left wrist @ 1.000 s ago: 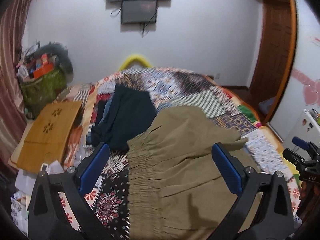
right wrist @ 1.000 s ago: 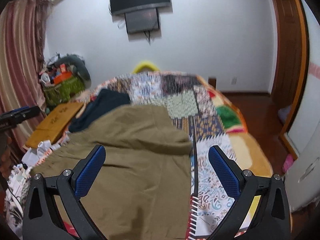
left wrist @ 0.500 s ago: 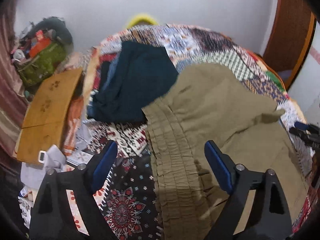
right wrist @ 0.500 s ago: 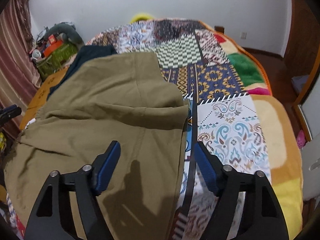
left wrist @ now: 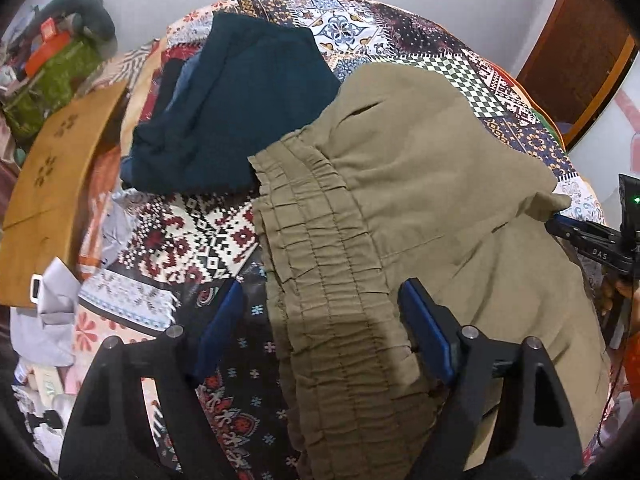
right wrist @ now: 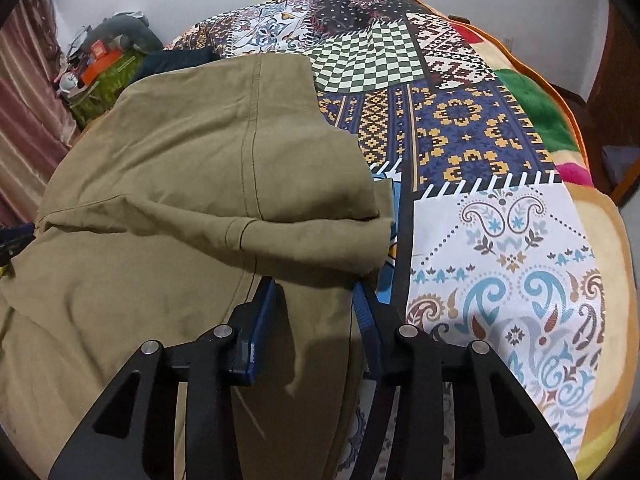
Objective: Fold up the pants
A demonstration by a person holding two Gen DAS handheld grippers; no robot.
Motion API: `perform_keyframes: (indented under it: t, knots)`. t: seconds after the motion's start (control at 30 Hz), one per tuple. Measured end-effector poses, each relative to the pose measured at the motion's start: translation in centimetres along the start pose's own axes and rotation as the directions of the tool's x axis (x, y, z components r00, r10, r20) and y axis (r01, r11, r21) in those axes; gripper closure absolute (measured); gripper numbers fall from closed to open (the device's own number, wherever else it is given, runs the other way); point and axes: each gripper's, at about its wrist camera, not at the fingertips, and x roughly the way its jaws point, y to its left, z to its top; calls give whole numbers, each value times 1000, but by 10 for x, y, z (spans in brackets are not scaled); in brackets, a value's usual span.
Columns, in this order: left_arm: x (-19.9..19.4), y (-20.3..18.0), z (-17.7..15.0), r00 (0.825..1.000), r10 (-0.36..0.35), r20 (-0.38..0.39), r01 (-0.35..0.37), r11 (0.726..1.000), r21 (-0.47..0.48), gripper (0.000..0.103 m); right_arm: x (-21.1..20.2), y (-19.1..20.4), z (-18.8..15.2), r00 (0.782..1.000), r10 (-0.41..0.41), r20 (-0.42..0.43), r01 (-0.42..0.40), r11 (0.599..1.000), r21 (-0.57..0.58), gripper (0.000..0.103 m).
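Olive-khaki pants (left wrist: 408, 200) lie spread on a patchwork bedspread (left wrist: 192, 240), one leg folded back over the other. The gathered elastic waistband (left wrist: 320, 264) runs between my left gripper's blue pads. My left gripper (left wrist: 320, 320) is open, straddling the waistband just above the cloth. In the right wrist view the pants (right wrist: 180, 184) fill the left half. My right gripper (right wrist: 316, 308) is open with jaws narrowed, over the lower leg's right edge, below the folded leg hem (right wrist: 312, 236). The right gripper also shows in the left wrist view (left wrist: 592, 240) at the far right.
A dark teal garment (left wrist: 240, 108) lies on the bed beyond the waistband. A wooden board (left wrist: 52, 184) and a cluttered green bag (left wrist: 44, 80) stand at the left. The bedspread (right wrist: 500, 240) lies bare to the right of the pants. A wooden door (left wrist: 580, 48) is far right.
Both grippers have moved down and forward close to the pants. The left gripper's jaws have narrowed somewhat around the waistband. The right gripper's jaws have narrowed over the leg edge.
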Motion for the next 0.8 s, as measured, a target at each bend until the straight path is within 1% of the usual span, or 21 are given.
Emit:
perform_keyframes:
  t: [0.07, 0.13, 0.17, 0.27, 0.43, 0.5, 0.63, 0.67, 0.73, 0.8]
  knots:
    - [1, 0, 0, 1000, -9, -5, 9, 1000, -2, 21, 3, -3, 0, 1000, 4, 1, -4, 1000, 4, 68]
    - [1, 1, 0, 1000, -16, -6, 16, 1000, -8, 21, 6, -5, 0, 1000, -11, 3, 11, 1000, 5, 78]
    - [0, 1, 0, 1000, -19, -7, 19, 1000, -9, 21, 9, -7, 3, 1000, -14, 2, 14, 1000, 4, 92]
    - [-1, 1, -1, 1000, -5, 1, 5, 1000, 7, 21, 9, -5, 2, 1000, -14, 4, 14, 1000, -10, 97]
    - [-10, -4, -2, 999, 38, 19, -39, 997, 60, 21, -5, 0, -3, 999, -40, 24, 41, 998, -52, 99]
    - [-14, -4, -3, 999, 46, 27, -48, 996, 72, 21, -15, 1, -8, 998, -51, 43, 53, 997, -60, 99]
    - [-15, -2, -7, 998, 50, 30, -52, 996, 75, 22, -32, 1, -20, 997, -47, 54, 50, 997, -66, 99]
    - [-14, -2, -8, 998, 55, 31, -57, 995, 76, 22, -31, 0, -22, 997, -48, 65, 52, 996, -67, 99]
    - [-11, -3, -10, 996, 79, 42, -82, 994, 78, 21, -25, 0, -24, 997, -53, 48, 55, 997, -54, 99]
    - [-9, -3, -13, 994, 94, 48, -97, 993, 62, 21, -21, -1, -25, 997, -61, 48, 63, 997, -44, 99]
